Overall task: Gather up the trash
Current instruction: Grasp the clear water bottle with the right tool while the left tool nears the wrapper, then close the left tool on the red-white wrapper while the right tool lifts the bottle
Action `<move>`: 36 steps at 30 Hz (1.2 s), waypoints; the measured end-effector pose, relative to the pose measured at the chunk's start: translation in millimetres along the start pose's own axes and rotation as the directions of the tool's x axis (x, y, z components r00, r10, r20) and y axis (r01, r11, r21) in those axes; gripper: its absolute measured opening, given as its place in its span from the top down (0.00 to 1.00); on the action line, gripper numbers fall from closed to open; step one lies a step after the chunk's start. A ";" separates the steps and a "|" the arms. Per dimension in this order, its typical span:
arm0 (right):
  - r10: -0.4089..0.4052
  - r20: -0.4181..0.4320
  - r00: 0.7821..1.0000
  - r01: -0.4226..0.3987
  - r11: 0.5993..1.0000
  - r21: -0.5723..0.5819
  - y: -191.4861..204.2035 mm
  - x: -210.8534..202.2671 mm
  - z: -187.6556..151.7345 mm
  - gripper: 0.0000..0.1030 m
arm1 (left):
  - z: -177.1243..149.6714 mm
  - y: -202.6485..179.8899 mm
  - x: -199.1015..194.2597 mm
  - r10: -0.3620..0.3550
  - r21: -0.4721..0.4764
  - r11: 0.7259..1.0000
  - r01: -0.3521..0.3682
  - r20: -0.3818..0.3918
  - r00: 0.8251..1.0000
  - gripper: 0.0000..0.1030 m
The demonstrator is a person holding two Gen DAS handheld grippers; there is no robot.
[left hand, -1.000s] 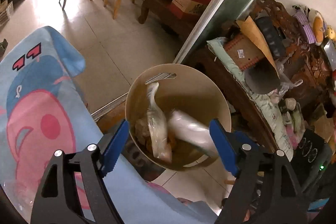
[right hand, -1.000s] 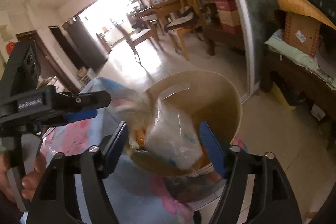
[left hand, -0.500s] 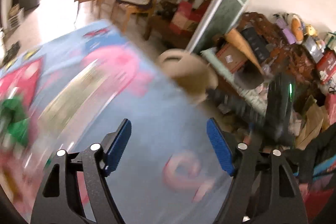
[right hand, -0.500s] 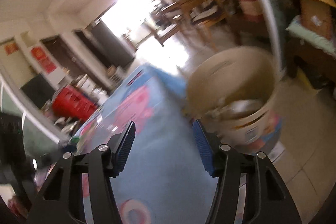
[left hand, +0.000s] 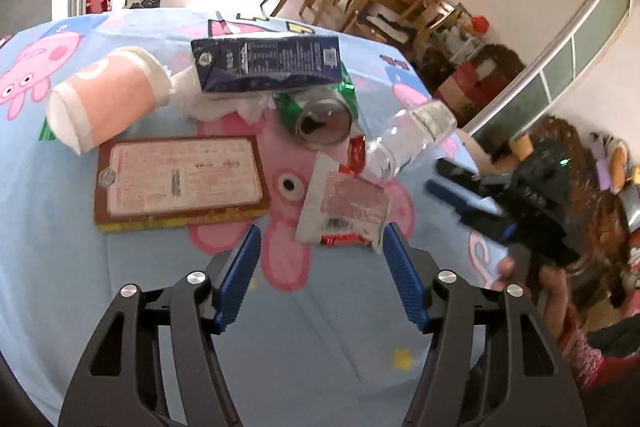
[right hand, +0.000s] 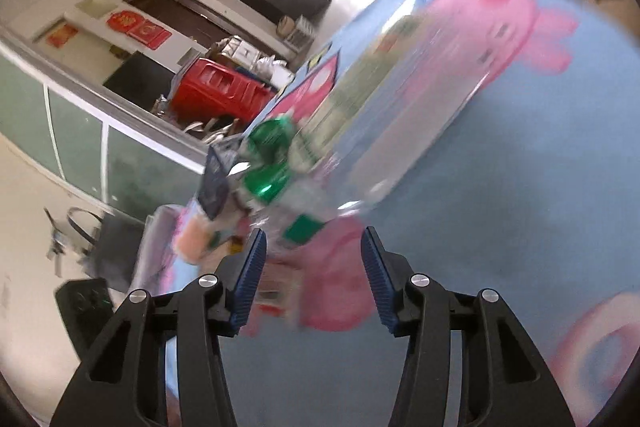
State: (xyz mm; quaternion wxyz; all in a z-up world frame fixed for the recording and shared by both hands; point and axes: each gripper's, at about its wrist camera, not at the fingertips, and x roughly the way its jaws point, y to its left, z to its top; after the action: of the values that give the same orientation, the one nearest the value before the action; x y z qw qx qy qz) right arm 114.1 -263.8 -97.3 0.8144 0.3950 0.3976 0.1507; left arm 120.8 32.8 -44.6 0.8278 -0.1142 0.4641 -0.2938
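Now that both wrists have swung from the bin to the tablecloth, left gripper and right gripper hang spread and empty, with the snack wrapper at 12 o'clock of the left, so another pickup likely starts.

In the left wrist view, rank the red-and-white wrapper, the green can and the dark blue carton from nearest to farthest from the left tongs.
1. Red-and-white wrapper: just ahead of the left tongs, toward the right finger.
2. Green can: farther ahead, lying on its side with its open top facing the camera.
3. Dark blue carton: farthest, lying flat behind the can.
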 end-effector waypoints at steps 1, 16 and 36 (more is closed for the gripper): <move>-0.014 0.004 1.000 0.014 1.000 0.015 3.1 7.4 -1.7 0.49 | 2.5 1.2 -0.2 -0.017 -0.004 1.000 0.017 0.008 1.000 0.40; -0.136 0.105 0.985 0.118 0.980 0.163 10.2 24.5 5.7 0.62 | 14.6 55.8 -30.0 -0.008 -0.096 0.995 0.014 0.067 0.998 0.40; -0.394 0.189 0.899 0.437 0.808 -0.396 20.2 -54.5 -51.9 0.35 | 32.0 -45.3 98.0 0.109 0.155 0.984 -0.089 -0.125 0.986 0.43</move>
State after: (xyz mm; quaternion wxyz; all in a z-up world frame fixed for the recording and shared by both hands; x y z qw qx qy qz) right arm 41.0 -254.2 -72.3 0.9123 0.1165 0.3911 0.0329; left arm 169.2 -64.2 -75.0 0.8148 -0.0087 0.5002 -0.2929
